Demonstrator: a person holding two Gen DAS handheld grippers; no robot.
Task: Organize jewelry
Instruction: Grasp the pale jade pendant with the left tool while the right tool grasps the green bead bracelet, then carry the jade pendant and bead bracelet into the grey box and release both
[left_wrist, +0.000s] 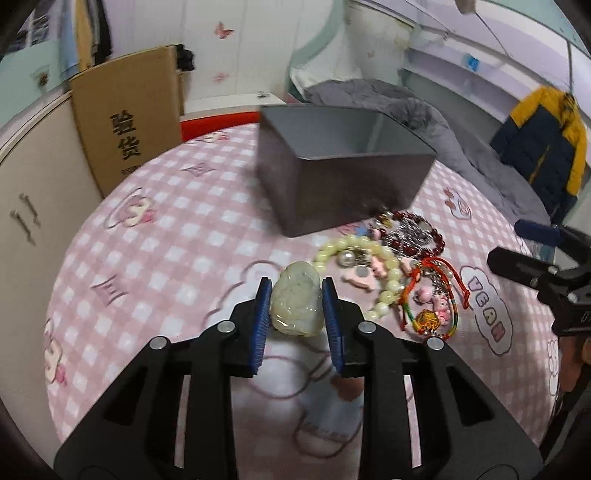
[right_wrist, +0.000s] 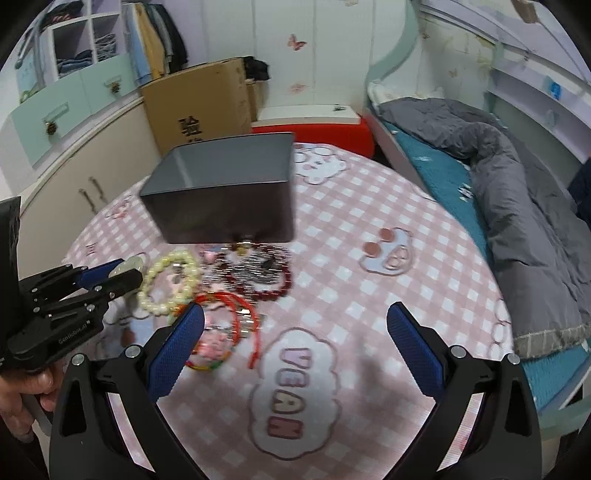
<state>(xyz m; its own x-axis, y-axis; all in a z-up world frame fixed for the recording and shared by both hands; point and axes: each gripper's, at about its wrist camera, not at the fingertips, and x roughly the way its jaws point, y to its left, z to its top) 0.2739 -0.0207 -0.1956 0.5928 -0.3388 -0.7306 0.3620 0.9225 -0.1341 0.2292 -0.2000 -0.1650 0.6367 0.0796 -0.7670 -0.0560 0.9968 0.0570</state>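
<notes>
Jade pendant (left_wrist: 295, 302) sits clamped between the left gripper's (left_wrist: 296, 291) blue pads.

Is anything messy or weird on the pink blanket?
Yes. The bracelets lie tangled in a heap beside the grey box, not inside it. The left claw is shut on a pale jade pendant; the right claw is open and holds nothing.

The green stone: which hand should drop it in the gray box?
Left. The left gripper already has the green stone between its pads, facing the gray box. The right gripper is open and empty.
</notes>
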